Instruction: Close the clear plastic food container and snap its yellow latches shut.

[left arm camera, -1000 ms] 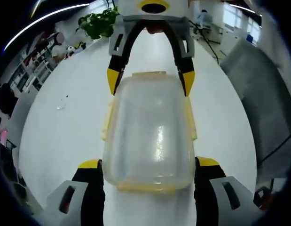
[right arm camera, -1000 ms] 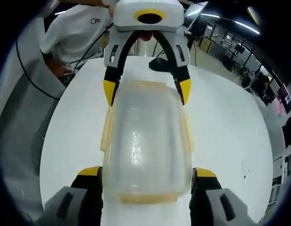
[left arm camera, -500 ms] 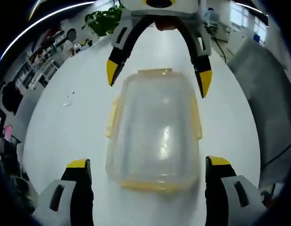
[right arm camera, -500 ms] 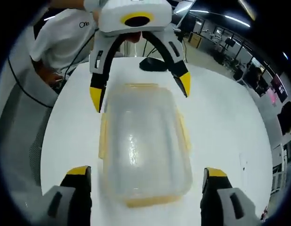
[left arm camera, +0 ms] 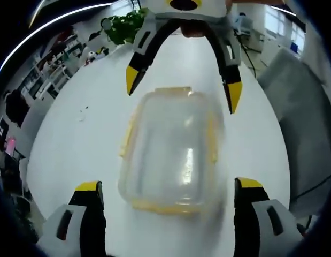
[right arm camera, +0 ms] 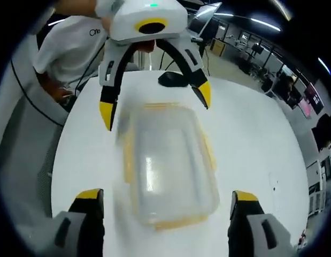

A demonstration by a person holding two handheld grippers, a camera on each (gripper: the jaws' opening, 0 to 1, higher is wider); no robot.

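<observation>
In your left gripper view, your left gripper (left arm camera: 168,184) has its jaws spread wide, the two yellow-tipped black fingers rising at about 7 and 5 o'clock, each standing clear of the container with white table showing between. The clear plastic food container (left arm camera: 173,152) lies in the centre of the view on the white table (left arm camera: 74,155), lid on, its long axis running from 6 toward 12 o'clock. It looks smeared by motion blur, so you cannot tell whether the yellow latches (left arm camera: 128,136) along its long sides are snapped down; they read as thin yellow strips at about 9 and 3 o'clock of the box, with more yellow along the near and far ends. At 12 o'clock your right gripper (left arm camera: 181,88) faces you, jaws also wide, its yellow tips straddling the far end of the container without touching it. A green plant (left arm camera: 122,24) sits at about 11 o'clock, beyond the table.

In your right gripper view, your right gripper (right arm camera: 165,198) stands wide open, fingers at 7 and 5 o'clock, apart from the container (right arm camera: 168,166), which lies blurred in the centre on the table (right arm camera: 261,139). The left gripper (right arm camera: 154,104) comes in from 12 o'clock, its jaws spread on either side of the container's far end. A dark object (right arm camera: 173,79) rests on the table behind it, and a person in a white shirt (right arm camera: 74,45) stands at about 10 o'clock.
</observation>
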